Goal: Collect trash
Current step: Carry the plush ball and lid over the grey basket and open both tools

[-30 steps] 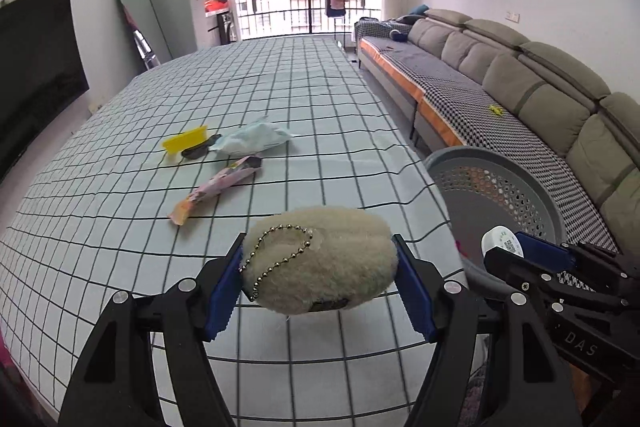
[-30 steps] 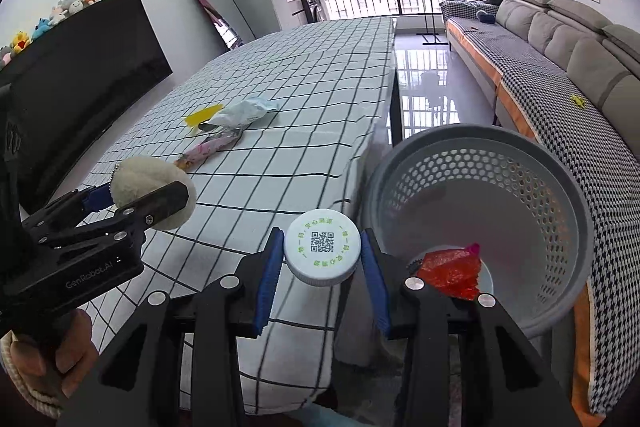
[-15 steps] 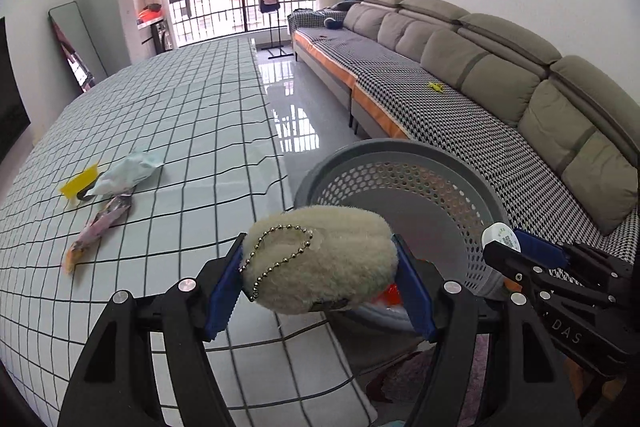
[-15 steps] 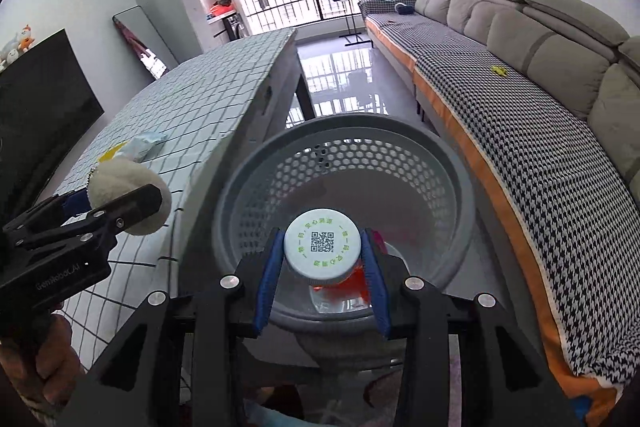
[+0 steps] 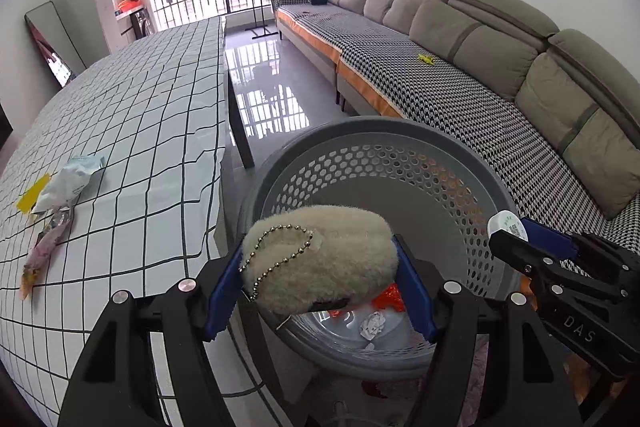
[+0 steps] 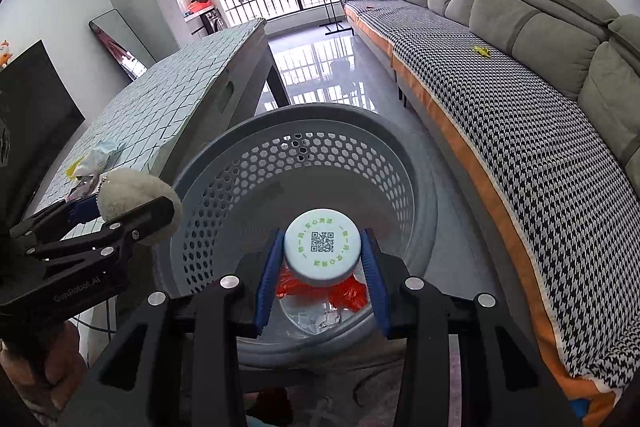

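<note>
My left gripper (image 5: 320, 267) is shut on a cream fluffy keychain pouch (image 5: 320, 259) with a bead chain, held above the near rim of the grey perforated basket (image 5: 400, 147). My right gripper (image 6: 322, 259) is shut on a white round cap (image 6: 322, 247) printed with a QR code, hanging over the basket's (image 6: 240, 147) inside. Red wrapper (image 6: 344, 295) and crumpled paper (image 5: 372, 323) lie in the basket bottom. On the checked table (image 5: 140, 107) remain a pale blue packet (image 5: 68, 183), a yellow piece (image 5: 32, 193) and a pink wrapper (image 5: 44, 251).
The basket stands on the floor between the table's edge and a long grey sofa (image 5: 460, 27) with a houndstooth cover (image 6: 500, 131). A glossy tiled floor (image 5: 268, 95) runs toward barred windows. A mirror (image 6: 116, 43) leans on the far wall; a hand (image 6: 48, 367) holds the left gripper.
Both grippers swung right from over the table to above the basket and dropped a little, each still clamping its item. The basket now fills the middle of both views.
</note>
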`<state>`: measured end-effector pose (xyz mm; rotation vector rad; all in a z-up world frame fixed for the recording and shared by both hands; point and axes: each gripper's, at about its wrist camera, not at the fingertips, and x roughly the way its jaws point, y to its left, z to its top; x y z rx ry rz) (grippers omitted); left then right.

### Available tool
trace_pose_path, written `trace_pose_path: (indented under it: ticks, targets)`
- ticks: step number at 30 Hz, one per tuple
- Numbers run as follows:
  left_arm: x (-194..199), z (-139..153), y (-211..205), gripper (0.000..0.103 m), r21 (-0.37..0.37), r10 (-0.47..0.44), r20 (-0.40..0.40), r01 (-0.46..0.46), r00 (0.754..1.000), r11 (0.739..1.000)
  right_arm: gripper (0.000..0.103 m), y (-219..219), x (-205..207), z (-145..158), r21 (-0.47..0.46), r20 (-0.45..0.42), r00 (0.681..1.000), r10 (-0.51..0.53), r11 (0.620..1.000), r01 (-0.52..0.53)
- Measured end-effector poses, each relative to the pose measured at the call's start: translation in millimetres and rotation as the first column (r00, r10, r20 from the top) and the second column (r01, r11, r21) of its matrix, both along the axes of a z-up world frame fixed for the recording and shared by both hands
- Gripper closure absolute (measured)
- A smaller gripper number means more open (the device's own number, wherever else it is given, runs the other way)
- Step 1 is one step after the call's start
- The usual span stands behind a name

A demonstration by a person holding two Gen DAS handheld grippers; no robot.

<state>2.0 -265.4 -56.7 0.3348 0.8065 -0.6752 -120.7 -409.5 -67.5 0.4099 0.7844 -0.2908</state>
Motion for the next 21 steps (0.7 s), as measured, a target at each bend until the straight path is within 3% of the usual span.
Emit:
trace_pose_path:
  ticks: [21]
  targets:
    - [13, -12, -3, 0.032, -0.006, -0.010, -0.060, 0.009, 0.998, 1.000, 0.063, -4, 26, -12, -0.013, -0.030, 0.999, 0.014, 1.000, -0.015]
